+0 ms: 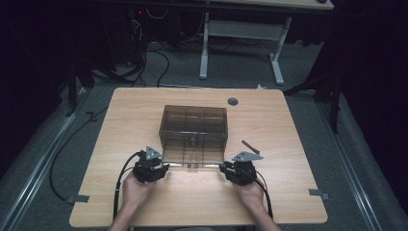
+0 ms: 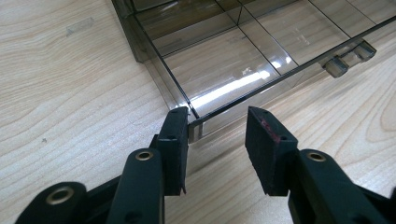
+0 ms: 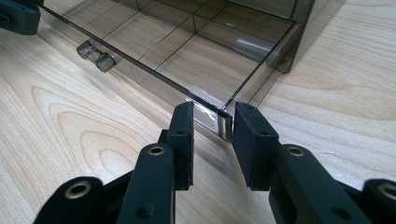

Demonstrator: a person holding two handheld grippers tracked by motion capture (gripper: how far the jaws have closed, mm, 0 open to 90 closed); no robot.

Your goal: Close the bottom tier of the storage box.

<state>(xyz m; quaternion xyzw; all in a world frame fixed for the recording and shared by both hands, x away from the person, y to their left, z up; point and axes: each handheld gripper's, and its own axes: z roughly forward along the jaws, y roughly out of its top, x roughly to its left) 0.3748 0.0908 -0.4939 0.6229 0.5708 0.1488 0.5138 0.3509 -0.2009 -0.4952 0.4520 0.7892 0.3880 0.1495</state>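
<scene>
A smoky clear plastic compartment box (image 1: 193,120) stands mid-table, its low near section (image 1: 192,153) lying flat toward me with two latch tabs (image 2: 348,58) on the front edge. My left gripper (image 1: 166,167) sits at that section's near left corner (image 2: 195,125). In the left gripper view the jaws (image 2: 217,116) stand apart, the corner against one pad and a wide gap to the other. My right gripper (image 1: 222,167) is at the near right corner (image 3: 225,122). Its jaws (image 3: 214,112) straddle that corner, one pad touching it and the other slightly off.
A small dark stick (image 1: 250,146) lies on the wooden table (image 1: 288,192) just right of the box. A round cable hole (image 1: 233,101) is at the table's far side. Cables trail from both grippers off the near edge. Dark floor and desk legs lie beyond.
</scene>
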